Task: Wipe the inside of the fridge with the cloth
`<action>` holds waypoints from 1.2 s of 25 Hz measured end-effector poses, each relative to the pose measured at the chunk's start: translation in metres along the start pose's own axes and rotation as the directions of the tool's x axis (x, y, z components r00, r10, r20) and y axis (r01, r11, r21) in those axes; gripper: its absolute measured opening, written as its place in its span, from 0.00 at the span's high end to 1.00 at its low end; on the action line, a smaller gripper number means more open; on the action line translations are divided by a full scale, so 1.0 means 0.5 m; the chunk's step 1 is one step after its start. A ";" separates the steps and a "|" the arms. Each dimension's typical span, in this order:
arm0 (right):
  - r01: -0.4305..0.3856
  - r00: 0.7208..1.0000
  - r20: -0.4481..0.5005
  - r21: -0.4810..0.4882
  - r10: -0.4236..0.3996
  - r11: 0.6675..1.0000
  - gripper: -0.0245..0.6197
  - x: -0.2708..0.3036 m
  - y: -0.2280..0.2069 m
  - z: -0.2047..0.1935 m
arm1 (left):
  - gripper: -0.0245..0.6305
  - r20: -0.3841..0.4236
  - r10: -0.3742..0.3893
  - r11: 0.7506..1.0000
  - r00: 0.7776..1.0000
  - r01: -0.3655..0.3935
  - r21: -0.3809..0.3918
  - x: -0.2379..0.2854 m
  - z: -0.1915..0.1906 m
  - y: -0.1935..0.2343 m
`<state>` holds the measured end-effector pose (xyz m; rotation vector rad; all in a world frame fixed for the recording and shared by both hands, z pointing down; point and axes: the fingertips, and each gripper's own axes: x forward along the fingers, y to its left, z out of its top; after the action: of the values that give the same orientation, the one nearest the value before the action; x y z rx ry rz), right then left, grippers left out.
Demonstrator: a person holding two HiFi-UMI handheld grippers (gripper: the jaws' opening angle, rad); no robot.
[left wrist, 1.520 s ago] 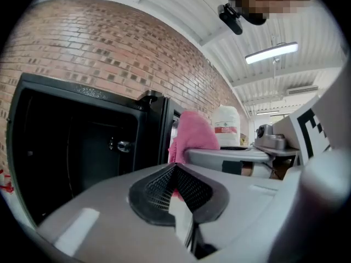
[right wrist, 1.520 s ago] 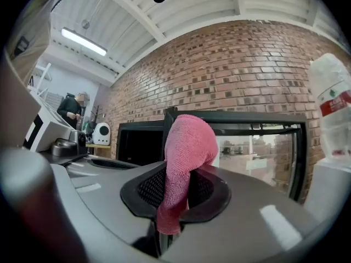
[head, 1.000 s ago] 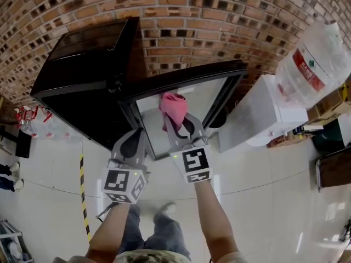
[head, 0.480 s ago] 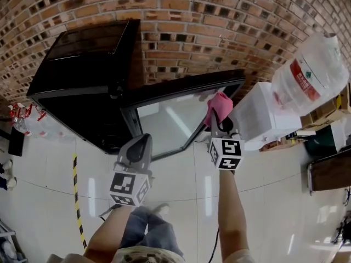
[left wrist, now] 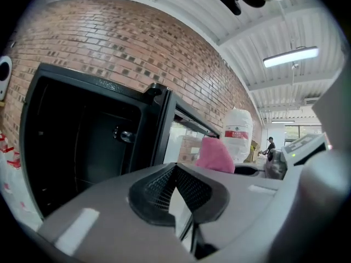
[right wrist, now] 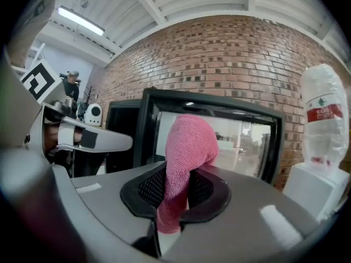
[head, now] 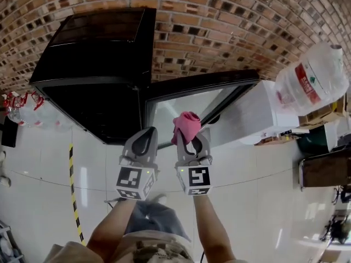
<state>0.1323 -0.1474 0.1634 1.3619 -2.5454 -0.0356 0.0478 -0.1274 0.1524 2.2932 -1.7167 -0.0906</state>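
The fridge (head: 93,53) stands open against the brick wall (head: 219,21), its dark inside facing the person and its glass door (head: 189,106) swung out to the right. The right tongs (head: 192,138) pinch the pink cloth (head: 186,124) by its lower end, with most of it bunched above the tips. It hangs in the air in front of the door, just right of the opening, touching nothing else. The left tongs (head: 146,136) are pressed together with nothing between them, near the fridge's front edge.

No wiping has begun, I'd say. The risk I see is the grip: so little cloth is caught that dragging it along an inner wall could pull it free. Swinging left into the opening, either pair of tongs could also knock the door or its glass.
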 end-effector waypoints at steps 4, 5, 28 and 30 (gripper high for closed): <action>-0.006 1.000 -0.018 0.005 0.006 1.000 0.87 0.027 0.082 -0.017 | 0.97 0.002 -0.023 1.000 1.000 0.023 0.004 -0.020 -0.003 0.009; -0.003 1.000 -0.019 0.006 0.003 1.000 0.87 0.036 0.095 -0.021 | 0.97 -0.003 -0.028 1.000 1.000 0.028 0.008 -0.025 -0.007 0.012; -0.039 0.999 -0.034 0.029 0.040 0.999 0.87 0.045 -0.191 -0.181 | 0.97 -0.029 0.281 0.959 0.959 -0.279 0.044 0.049 -0.082 -0.031; -0.019 0.998 -0.052 0.037 0.021 0.999 0.87 0.042 -0.252 -0.206 | 0.97 -0.031 0.293 0.956 0.956 -0.291 0.037 0.052 -0.089 -0.050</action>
<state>0.2478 -0.2252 0.2498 1.3324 -2.5278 0.0491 0.0883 -0.1377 0.1919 2.0207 -2.0293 0.0378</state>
